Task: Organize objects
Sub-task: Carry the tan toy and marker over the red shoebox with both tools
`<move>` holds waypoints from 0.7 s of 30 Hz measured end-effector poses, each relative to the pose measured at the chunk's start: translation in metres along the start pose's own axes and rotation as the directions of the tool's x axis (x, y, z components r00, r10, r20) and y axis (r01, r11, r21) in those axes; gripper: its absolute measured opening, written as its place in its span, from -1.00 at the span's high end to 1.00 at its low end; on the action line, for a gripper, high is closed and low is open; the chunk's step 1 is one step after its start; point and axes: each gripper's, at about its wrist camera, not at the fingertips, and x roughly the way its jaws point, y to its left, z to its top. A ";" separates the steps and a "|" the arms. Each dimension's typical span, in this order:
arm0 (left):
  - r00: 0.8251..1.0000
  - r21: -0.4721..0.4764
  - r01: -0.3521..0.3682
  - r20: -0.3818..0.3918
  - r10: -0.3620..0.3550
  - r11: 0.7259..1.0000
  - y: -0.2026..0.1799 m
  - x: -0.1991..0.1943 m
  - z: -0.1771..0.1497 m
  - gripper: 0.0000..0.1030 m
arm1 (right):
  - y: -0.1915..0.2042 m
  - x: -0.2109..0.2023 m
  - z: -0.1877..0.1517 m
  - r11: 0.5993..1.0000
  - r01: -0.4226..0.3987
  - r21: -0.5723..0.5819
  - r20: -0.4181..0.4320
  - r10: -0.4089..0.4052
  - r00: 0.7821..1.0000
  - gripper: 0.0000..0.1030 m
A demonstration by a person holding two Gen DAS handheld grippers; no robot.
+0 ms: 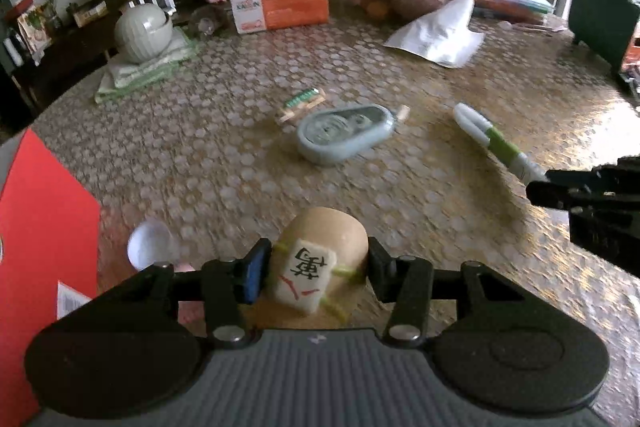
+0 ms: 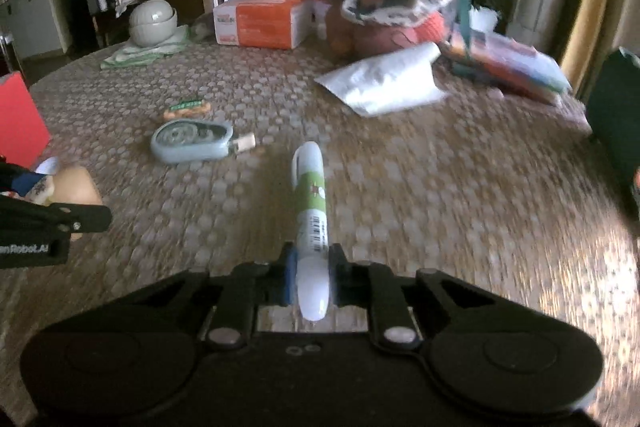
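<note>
The left tongs (image 1: 318, 267) pinch a beige rounded toy (image 1: 324, 251) that carries a mahjong tile face with a black character and red strokes, tied on with yellow-green cord; the toy sits between the two fingers, low over the patterned desk (image 1: 200, 155). The right tongs (image 2: 313, 273) are pressed onto a white correction pen (image 2: 312, 211) with a green label and a barcode, gripping it near its rear end so that the capped tip points away along the fingers, above the desk surface. In the left wrist view the same pen (image 1: 496, 141) juts from the right tongs (image 1: 538, 187) at the right edge. Near the middle of the desk lies a pale blue correction tape dispenser (image 1: 342, 133), flat on its side, and just behind it a small wooden piece with a green strip (image 1: 302, 103); the two lie close, though whether they touch cannot be told. Farther back stand an orange and white tissue box (image 1: 280, 3), a pale round lidded bowl (image 1: 142, 31) on folded green cloth (image 1: 144, 75), and a white plastic pouch (image 1: 440, 35). A red box (image 1: 36, 227) rises at the left edge, beside a small white round object (image 1: 150, 245) whose kind cannot be made out.
</note>
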 end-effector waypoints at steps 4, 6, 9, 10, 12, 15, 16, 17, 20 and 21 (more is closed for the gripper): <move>0.999 -0.008 0.030 -0.011 -0.030 1.000 -0.009 -0.017 -0.011 0.05 | -0.003 -0.027 -0.016 0.999 -0.012 0.039 0.012 0.011 1.000 0.68; 0.999 -0.016 0.050 -0.020 -0.051 0.999 -0.011 -0.025 -0.016 0.05 | -0.004 -0.040 -0.023 0.998 -0.023 0.062 0.016 0.022 1.000 0.69; 0.997 -0.029 0.067 -0.021 -0.068 0.997 -0.011 -0.037 -0.023 0.05 | -0.004 -0.059 -0.030 0.996 -0.025 0.082 0.026 0.023 0.999 0.69; 0.997 -0.036 0.072 -0.019 -0.072 0.997 -0.011 -0.042 -0.024 0.05 | -0.003 -0.065 -0.032 0.996 -0.025 0.088 0.032 0.022 0.999 0.69; 0.996 -0.049 0.082 -0.012 -0.083 0.995 -0.008 -0.052 -0.027 0.05 | -0.002 -0.078 -0.034 0.995 -0.030 0.094 0.047 0.025 0.999 0.69; 0.996 -0.051 0.088 0.003 -0.088 0.995 -0.004 -0.066 -0.031 0.05 | 0.003 -0.091 -0.036 0.996 -0.023 0.086 0.063 0.017 0.998 0.69; 0.996 -0.049 0.090 0.009 -0.089 0.995 -0.002 -0.071 -0.032 0.05 | 0.004 -0.096 -0.035 0.996 -0.018 0.083 0.069 0.012 0.998 0.69; 0.996 -0.049 0.091 0.015 -0.091 0.995 0.000 -0.076 -0.033 0.05 | 0.005 -0.098 -0.034 0.997 -0.014 0.081 0.072 0.008 0.997 0.69; 0.995 -0.050 0.093 0.034 -0.091 0.994 0.009 -0.089 -0.035 0.05 | 0.007 -0.106 -0.029 0.997 -0.001 0.081 0.081 -0.006 0.997 0.69; 0.995 -0.051 0.093 0.038 -0.091 0.994 0.011 -0.092 -0.035 0.05 | 0.008 -0.108 -0.028 0.997 0.002 0.082 0.083 -0.009 0.996 0.69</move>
